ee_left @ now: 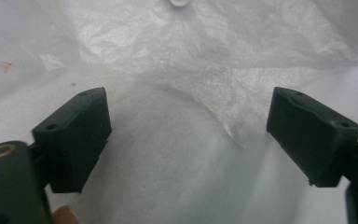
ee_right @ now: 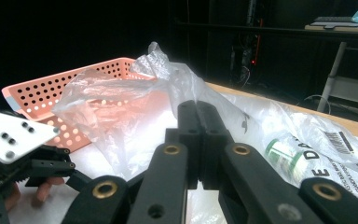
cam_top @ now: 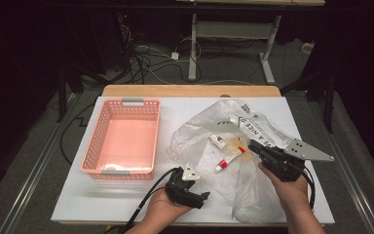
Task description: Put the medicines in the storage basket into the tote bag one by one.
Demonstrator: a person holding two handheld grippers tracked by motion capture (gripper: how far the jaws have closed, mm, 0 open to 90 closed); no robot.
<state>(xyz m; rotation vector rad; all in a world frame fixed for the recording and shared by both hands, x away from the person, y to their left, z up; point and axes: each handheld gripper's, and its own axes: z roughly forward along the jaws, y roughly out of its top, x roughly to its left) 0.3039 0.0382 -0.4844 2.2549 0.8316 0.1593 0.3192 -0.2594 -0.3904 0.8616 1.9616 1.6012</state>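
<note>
Near edge, high view: left gripper (cam_top: 203, 197) held low over the white table (cam_top: 102, 195), jaws pointing right toward the bag's (cam_top: 199, 129) near flap. Its own view gives what the high one cannot: both jaws spread wide, nothing between them, bare table and a thin fold of bag (ee_left: 214, 88) just ahead. No pad touches the film.

Right gripper (cam_top: 251, 145) sits further right, over the bag, jaws aimed up-left at the items inside. From above its jaw state is hard to read. The right gripper view settles it: jaws pressed together, and a raised peak of bag (ee_right: 168, 70) rises from just behind their tips. Whether film is caught between the pads cannot be told.

Mid table, high view: inside the clear bag lie a red-capped tube (cam_top: 230, 158) and a small white bottle (cam_top: 218, 141), side by side, just ahead of the right jaws. The right gripper view instead shows a green-and-white item (ee_right: 282, 154) under the printed film, and the left gripper (ee_right: 70, 170) low at left.

Far left: pink basket (cam_top: 93, 141), beside the bag, apart from it. Right gripper view shows its holed wall (ee_right: 42, 95) behind the film.
</note>
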